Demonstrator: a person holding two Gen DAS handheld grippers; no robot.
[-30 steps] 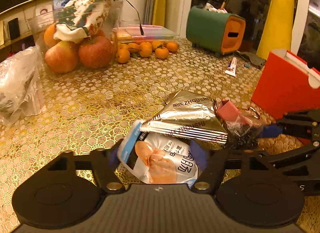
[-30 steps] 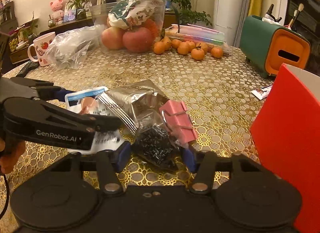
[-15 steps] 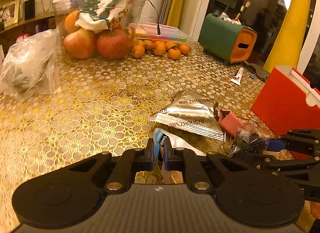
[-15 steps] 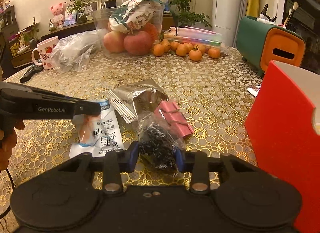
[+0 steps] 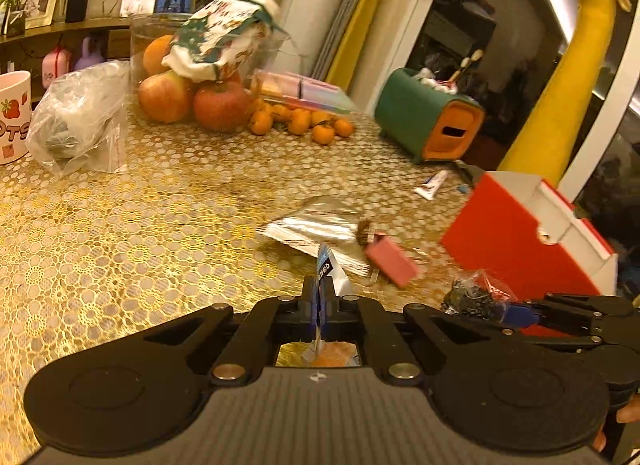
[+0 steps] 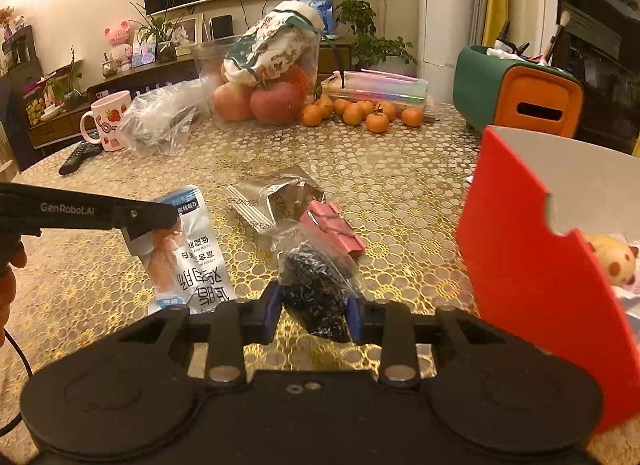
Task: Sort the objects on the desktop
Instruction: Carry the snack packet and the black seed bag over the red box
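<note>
My left gripper is shut on the white and blue snack packet and holds it lifted above the table; the packet hangs in the right wrist view from the left gripper. My right gripper is shut on a clear bag of small black pieces, also in the left wrist view. A silver foil packet and a pink binder clip lie on the gold tablecloth. A red box stands open at the right.
At the back stand a clear bin of apples, several tangerines, a clear plastic bag, a strawberry mug, a remote and a green and orange holder. A small tube lies near the red box.
My left gripper closed on the white snack packet and lifted it off the table. My right gripper closed on the bag of black pieces and raised it a little.
</note>
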